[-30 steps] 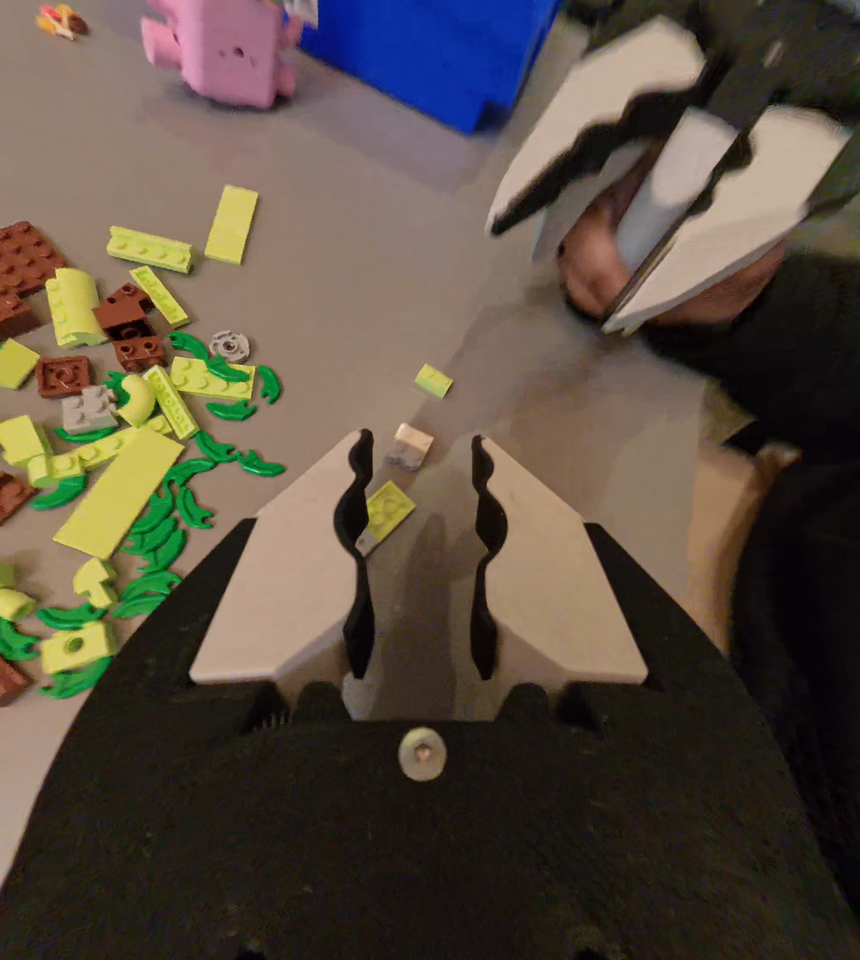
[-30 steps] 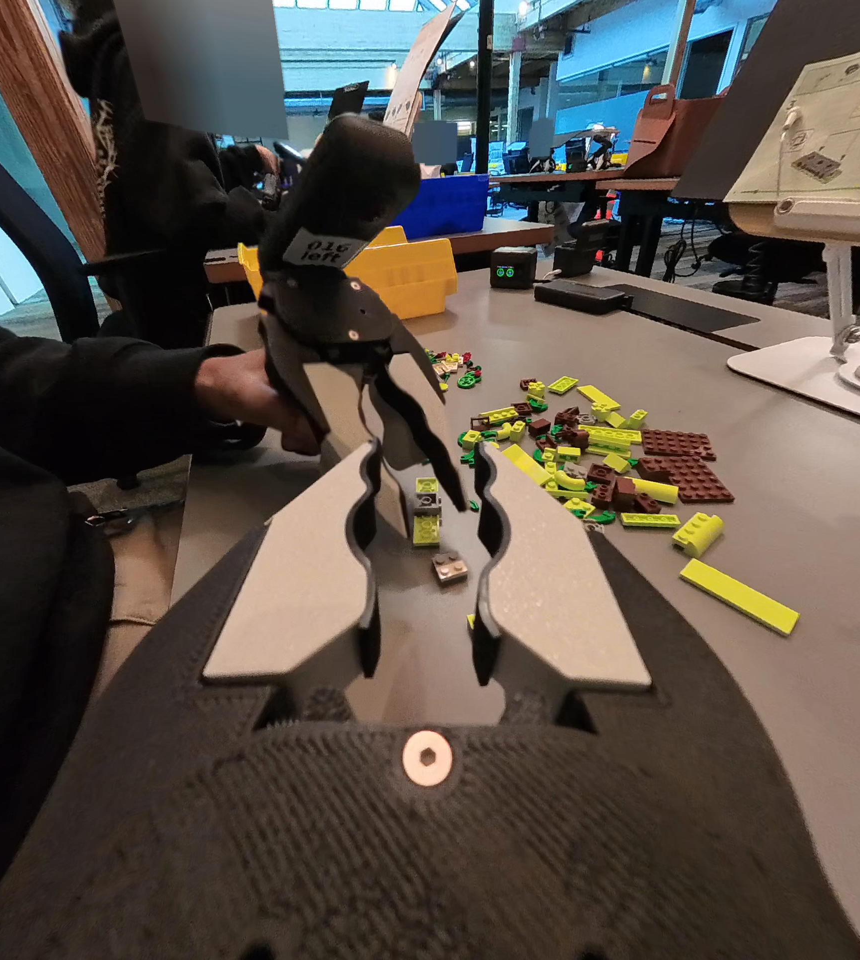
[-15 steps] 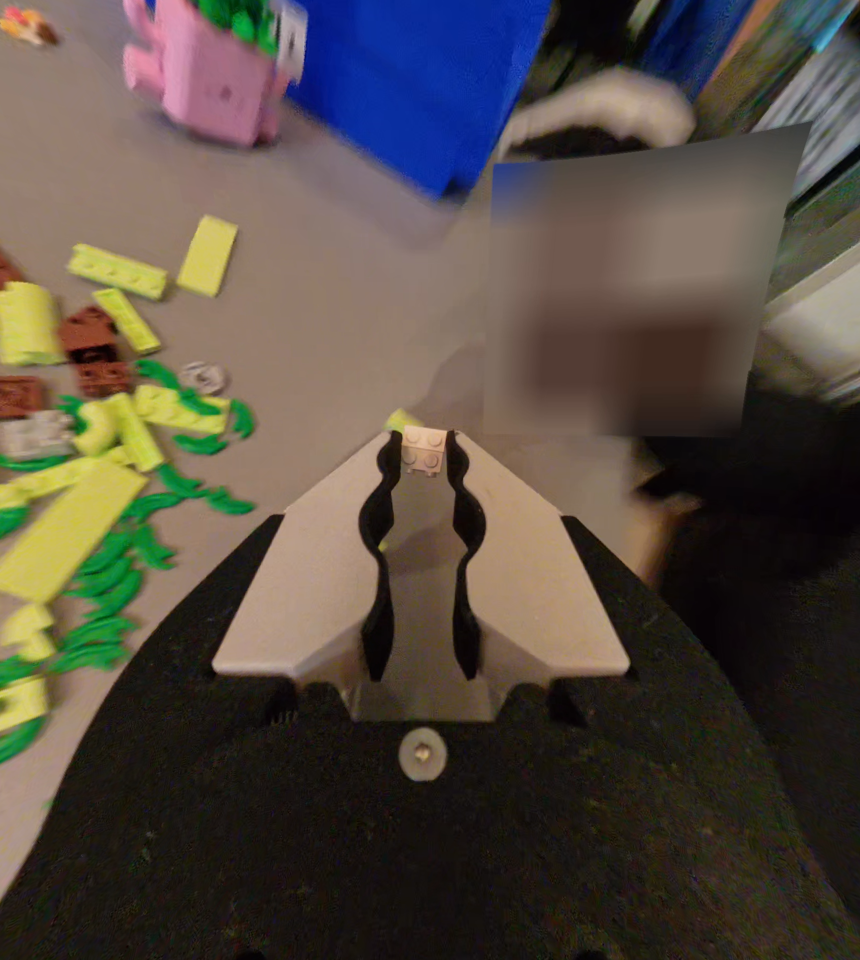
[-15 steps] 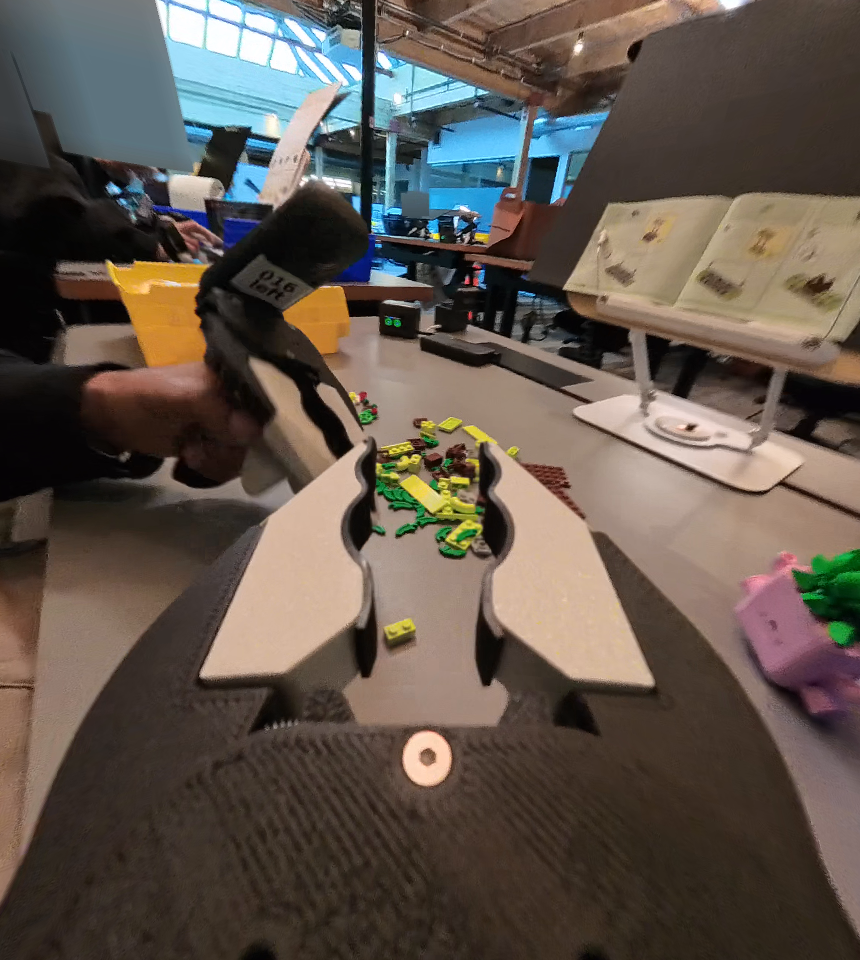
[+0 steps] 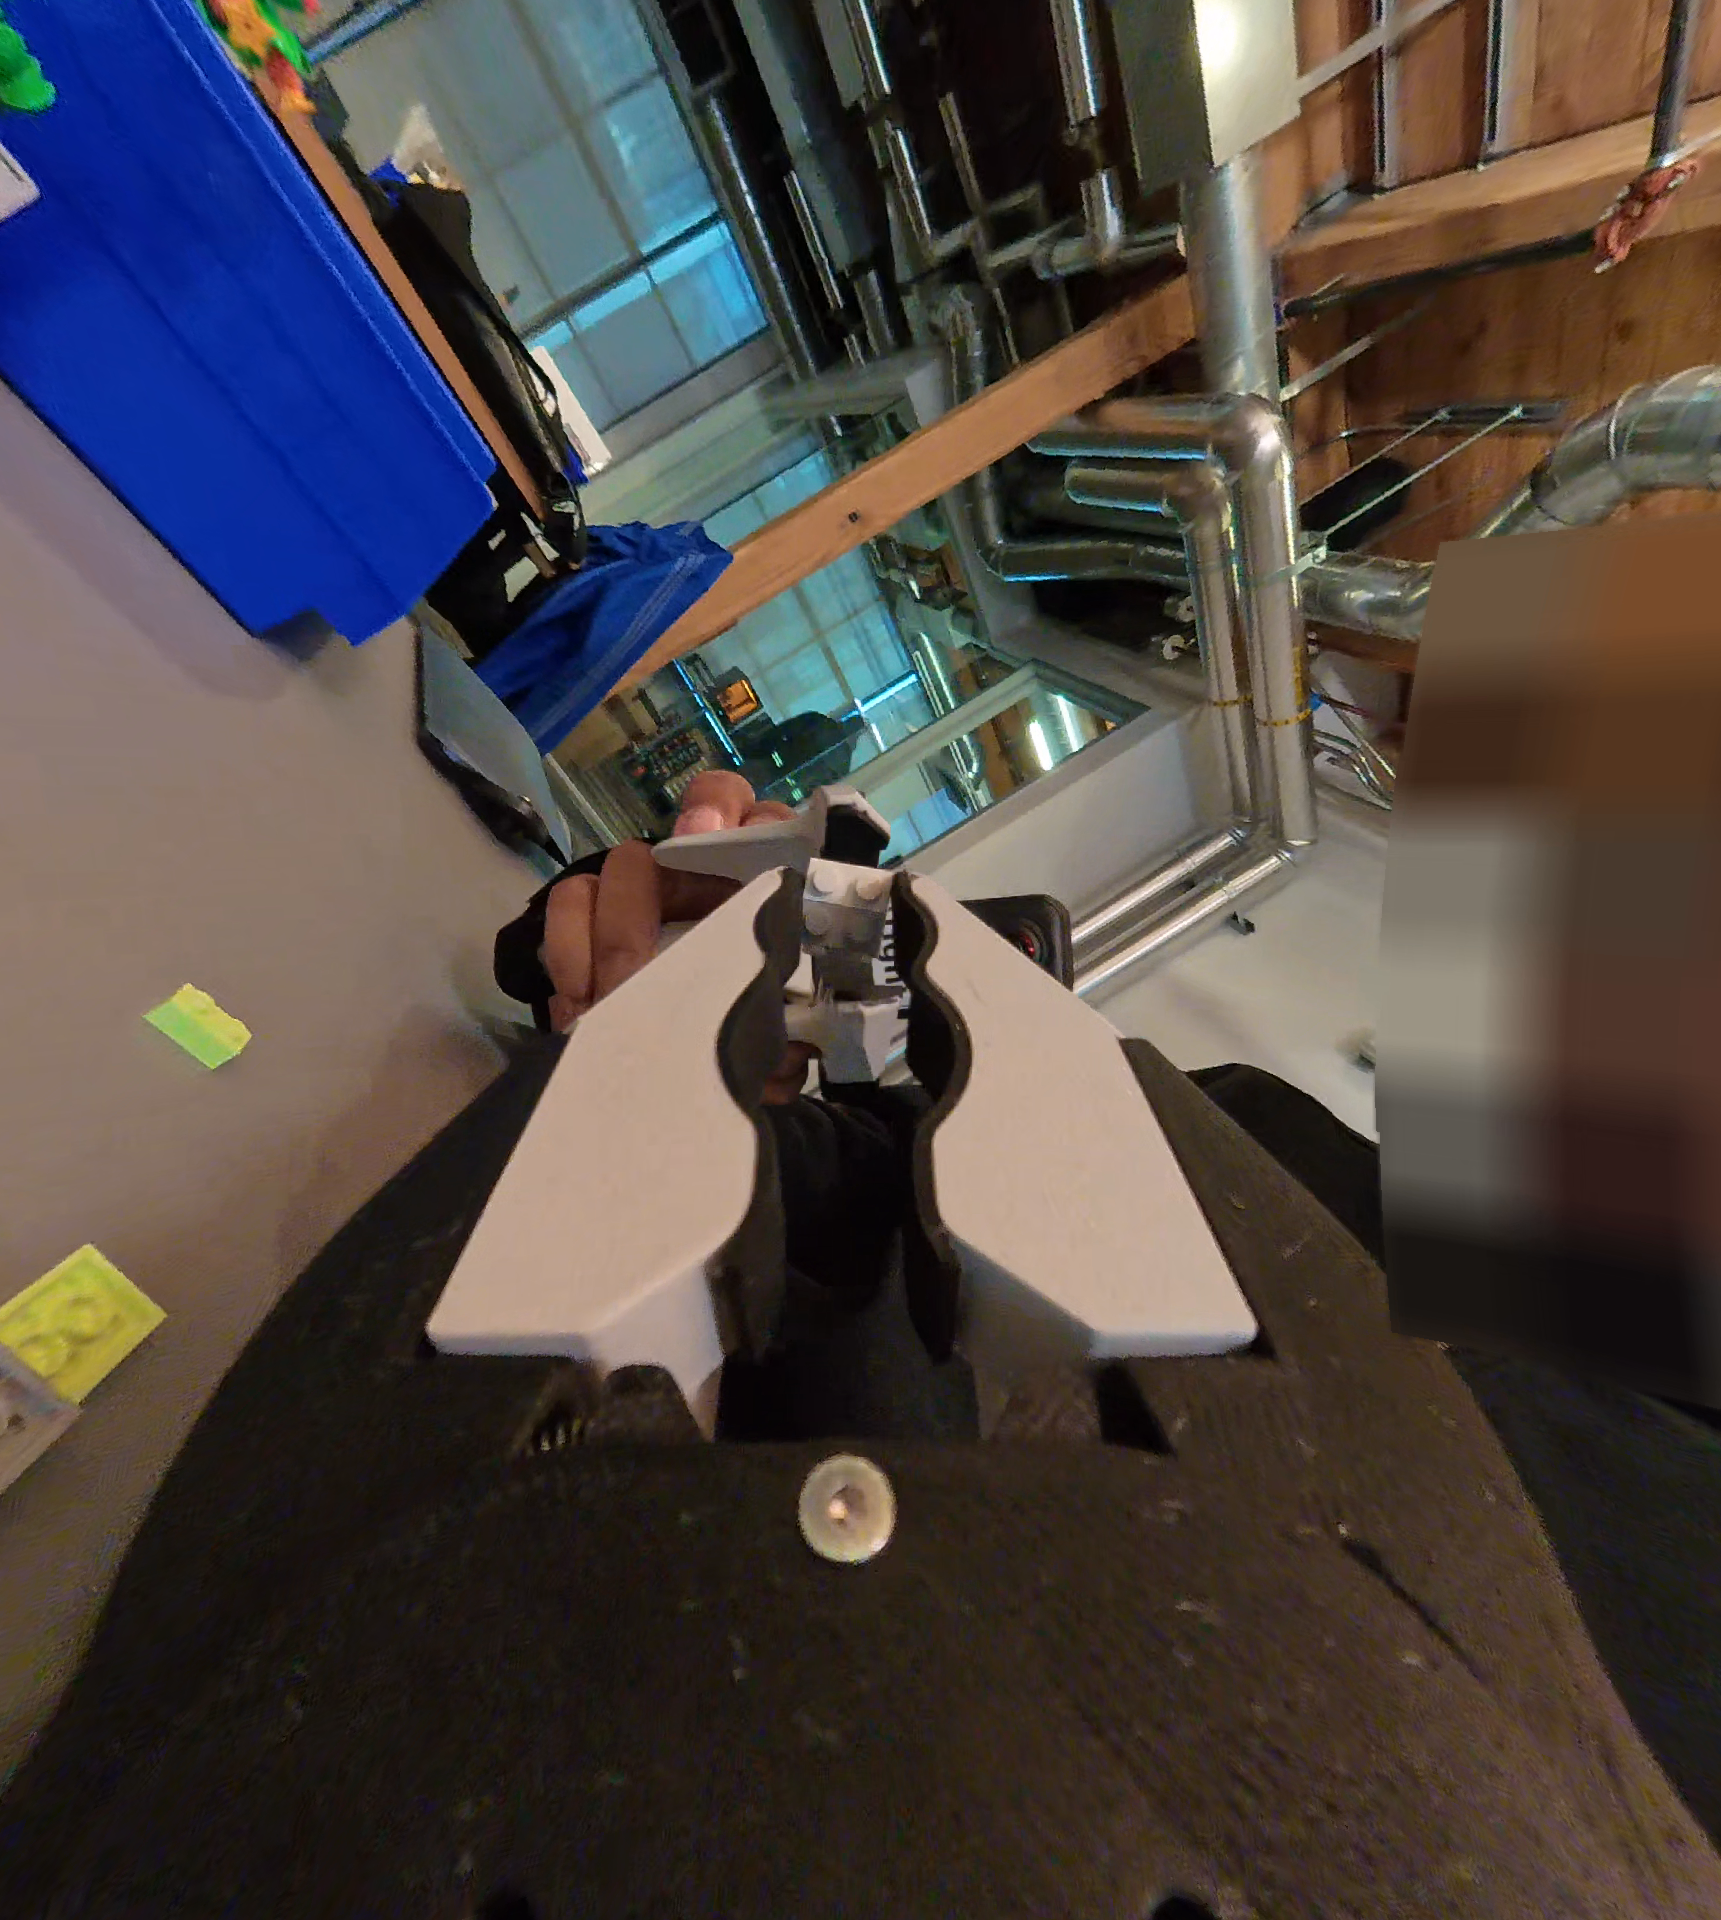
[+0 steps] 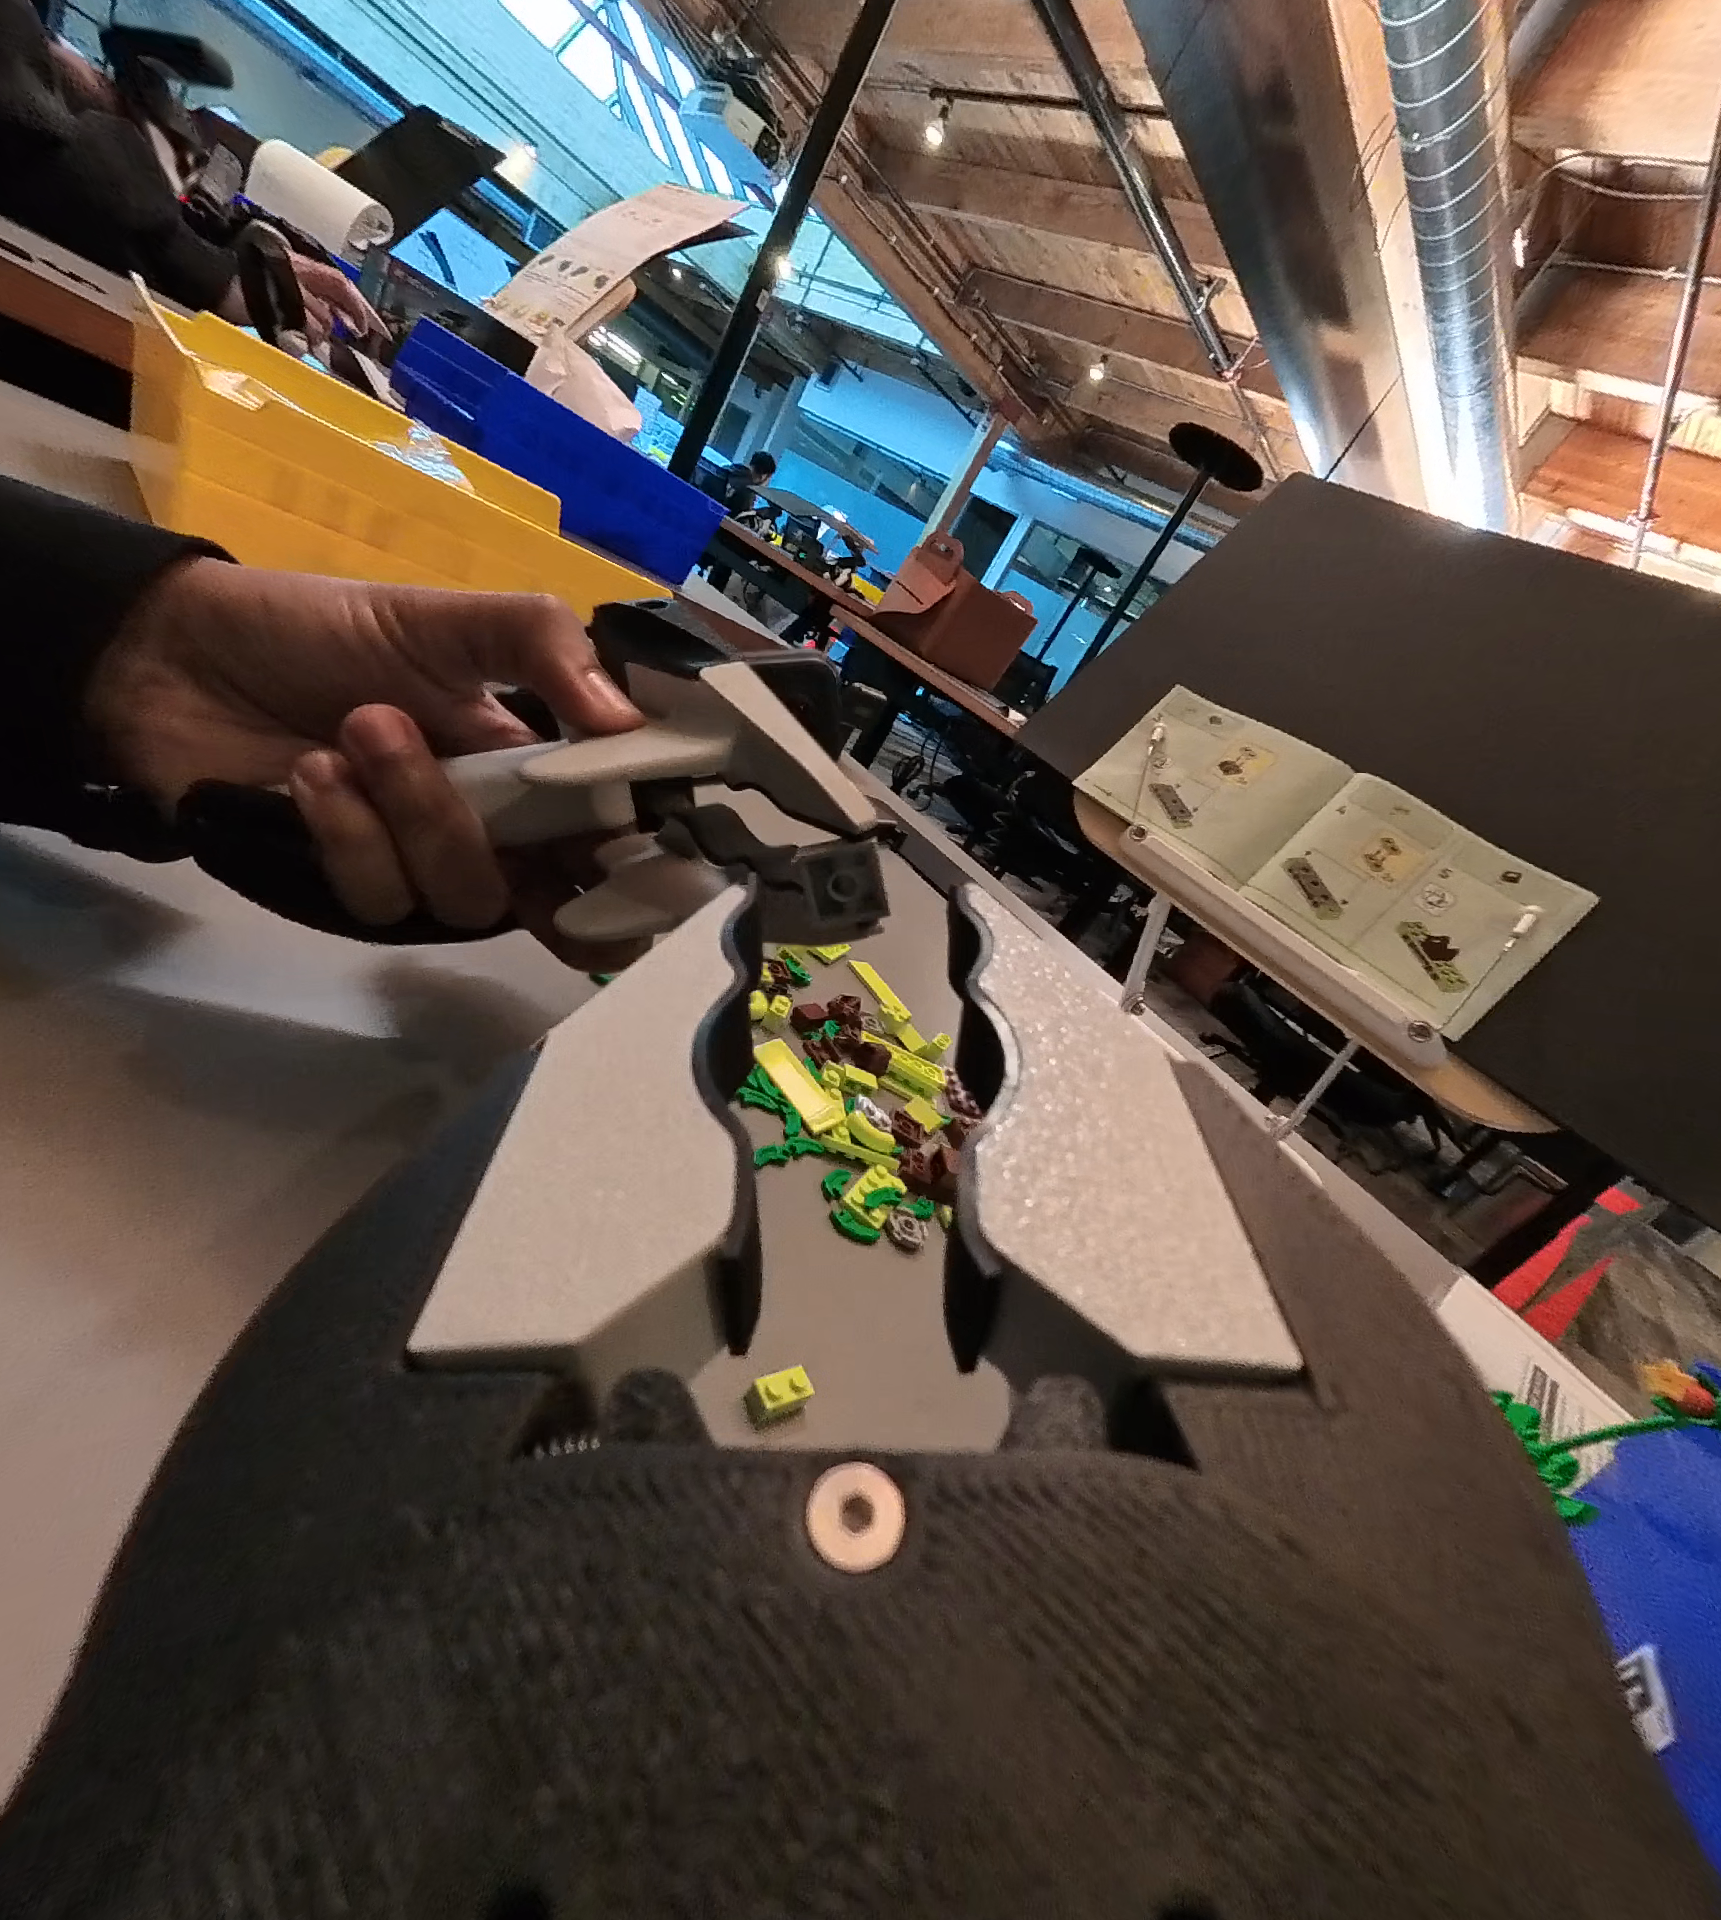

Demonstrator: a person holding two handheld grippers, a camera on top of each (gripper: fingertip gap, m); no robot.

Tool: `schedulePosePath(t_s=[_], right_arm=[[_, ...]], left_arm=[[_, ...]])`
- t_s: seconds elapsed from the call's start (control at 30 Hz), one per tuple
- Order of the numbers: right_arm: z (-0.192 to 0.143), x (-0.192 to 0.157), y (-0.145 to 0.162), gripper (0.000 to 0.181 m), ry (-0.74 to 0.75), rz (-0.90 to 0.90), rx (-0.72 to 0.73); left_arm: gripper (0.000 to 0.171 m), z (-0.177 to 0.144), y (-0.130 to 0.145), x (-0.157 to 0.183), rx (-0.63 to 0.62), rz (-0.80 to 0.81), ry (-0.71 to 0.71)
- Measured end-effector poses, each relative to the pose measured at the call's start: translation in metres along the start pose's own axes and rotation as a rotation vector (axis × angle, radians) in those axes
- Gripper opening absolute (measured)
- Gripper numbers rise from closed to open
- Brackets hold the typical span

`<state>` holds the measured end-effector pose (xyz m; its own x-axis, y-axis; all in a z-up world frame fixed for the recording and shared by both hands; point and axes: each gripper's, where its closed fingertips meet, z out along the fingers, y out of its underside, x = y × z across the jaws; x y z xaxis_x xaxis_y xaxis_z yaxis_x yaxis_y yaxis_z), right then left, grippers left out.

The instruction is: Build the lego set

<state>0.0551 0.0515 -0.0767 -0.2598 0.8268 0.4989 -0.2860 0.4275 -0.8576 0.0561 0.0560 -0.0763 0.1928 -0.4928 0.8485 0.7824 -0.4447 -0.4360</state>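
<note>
L gripper (image 5: 843,902) is clamped on a small grey brick (image 5: 840,906), pinched at the very fingertips and lifted off the table, studs showing in the L wrist view. In the R wrist view the same brick (image 6: 840,891) shows its underside at 12 o'clock, just past the R gripper's tips, w/ the L gripper (image 6: 814,873) coming in from 9 o'clock, held by a hand (image 6: 357,748) in a black sleeve. R gripper (image 6: 851,914) has its jaws apart, nothing between them; its left fingertip sits just beside the brick, contact can't be told. Loose lego pile (image 6: 856,1091) (lime, brown, green pcs) lies on the grey table (image 6: 108,1143) beyond the R gripper's fingers, approx centre frame. One lime brick (image 6: 778,1392) lies alone nearer the R gripper's base, at 6 o'clock from the pile. Instruction booklet (image 6: 1334,831) stands open on a stand at 3 o'clock. In the L wrist view a lime brick (image 5: 198,1025) lies at 9 o'clock, a lime plate (image 5: 71,1317) at 8 o'clock, blue bin (image 5: 160,343) at 10 o'clock.
</note>
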Motion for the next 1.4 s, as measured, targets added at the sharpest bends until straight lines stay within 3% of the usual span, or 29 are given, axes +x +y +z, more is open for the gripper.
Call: schedulePosePath(t_s=[0.23,0.4,0.6,0.83,1.4], right_arm=[[-0.001,-0.007,-0.001,0.013,-0.007,-0.085,0.0],[0.0,-0.011,-0.003,0.013,0.019,-0.163,0.007],[0.0,-0.012,-0.001,0.019,-0.027,-0.08,0.001],[0.001,-0.02,0.0,0.006,-0.064,-0.097,-0.007],[0.0,-0.021,0.001,0.013,-0.094,-0.048,0.004]], left_arm=[[0.015,0.002,0.007,-0.001,-0.035,-0.032,0.033],[0.015,0.0,0.01,0.0,-0.058,-0.03,0.047],[0.015,-0.004,0.013,-0.001,-0.084,-0.051,0.053],[0.014,-0.007,0.014,-0.002,-0.099,-0.06,0.051],[0.014,-0.009,0.017,-0.002,-0.115,-0.065,0.052]])
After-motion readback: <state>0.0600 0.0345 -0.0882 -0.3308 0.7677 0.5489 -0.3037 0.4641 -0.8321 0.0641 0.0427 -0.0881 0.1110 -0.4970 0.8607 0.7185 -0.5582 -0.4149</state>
